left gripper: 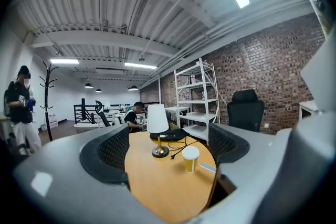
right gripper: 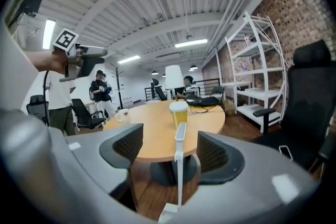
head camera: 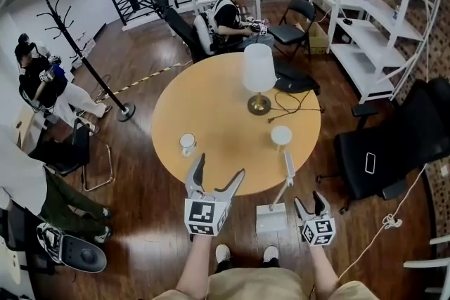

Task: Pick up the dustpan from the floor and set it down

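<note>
A white dustpan (head camera: 271,218) stands on the wooden floor at the near edge of the round table (head camera: 225,116), its long handle (head camera: 287,172) rising against the table rim. My right gripper (head camera: 309,201) is low, just right of the pan. In the right gripper view the handle (right gripper: 179,165) stands upright between its jaws, nearer the right pad (right gripper: 212,157), with a gap on both sides. That right gripper (right gripper: 169,152) is open. Higher up, my left gripper (head camera: 220,168) hovers open over the table's near edge. Nothing lies between the left gripper's (left gripper: 170,149) jaws.
On the table stand a lamp (head camera: 258,77), a paper cup (head camera: 281,135), a mug (head camera: 188,144) and a black bag (head camera: 295,84). A black office chair (head camera: 383,151) is at the right, white shelves (head camera: 380,31) behind it. A coat rack (head camera: 77,46) and people are at left and back.
</note>
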Demonstrator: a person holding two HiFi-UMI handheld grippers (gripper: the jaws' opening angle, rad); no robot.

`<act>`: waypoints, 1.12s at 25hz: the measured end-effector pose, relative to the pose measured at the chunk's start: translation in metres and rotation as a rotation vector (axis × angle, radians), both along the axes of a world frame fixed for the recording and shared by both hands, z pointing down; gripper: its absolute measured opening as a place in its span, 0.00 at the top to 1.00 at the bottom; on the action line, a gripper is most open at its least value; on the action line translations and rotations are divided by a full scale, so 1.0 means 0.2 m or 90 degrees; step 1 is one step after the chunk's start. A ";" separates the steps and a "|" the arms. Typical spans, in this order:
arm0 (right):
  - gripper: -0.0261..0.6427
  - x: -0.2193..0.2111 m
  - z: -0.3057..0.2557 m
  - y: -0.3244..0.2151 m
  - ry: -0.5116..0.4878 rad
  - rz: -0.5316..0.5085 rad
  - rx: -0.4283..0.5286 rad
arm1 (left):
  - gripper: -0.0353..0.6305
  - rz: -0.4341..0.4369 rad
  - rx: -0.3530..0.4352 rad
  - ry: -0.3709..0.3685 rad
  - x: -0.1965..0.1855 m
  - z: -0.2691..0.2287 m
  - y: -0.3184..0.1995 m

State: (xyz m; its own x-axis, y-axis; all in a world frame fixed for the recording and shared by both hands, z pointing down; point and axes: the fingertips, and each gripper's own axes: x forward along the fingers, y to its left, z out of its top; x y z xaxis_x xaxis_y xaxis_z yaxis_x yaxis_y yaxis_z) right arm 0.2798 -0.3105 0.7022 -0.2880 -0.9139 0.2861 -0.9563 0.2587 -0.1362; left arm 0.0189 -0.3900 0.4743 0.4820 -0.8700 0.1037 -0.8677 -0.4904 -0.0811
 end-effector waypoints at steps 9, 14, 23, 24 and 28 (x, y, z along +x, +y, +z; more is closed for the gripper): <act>0.50 -0.06 0.47 -0.41 -0.008 0.036 -0.108 | 0.26 -0.019 -0.039 -0.031 -0.14 0.10 -0.05; 0.50 -0.08 0.63 -0.60 -0.010 0.032 -0.161 | 0.27 -0.025 -0.049 -0.037 -0.19 0.12 -0.04; 0.59 -0.11 0.69 -0.70 0.006 0.014 -0.176 | 0.28 -0.040 -0.074 -0.048 -0.27 0.19 -0.03; 0.63 -0.11 0.68 -0.71 0.007 0.015 -0.171 | 0.28 -0.038 -0.074 -0.047 -0.27 0.19 -0.03; 0.80 -0.14 0.63 -0.71 0.014 -0.008 -0.167 | 0.28 -0.030 -0.068 -0.047 -0.24 0.19 -0.03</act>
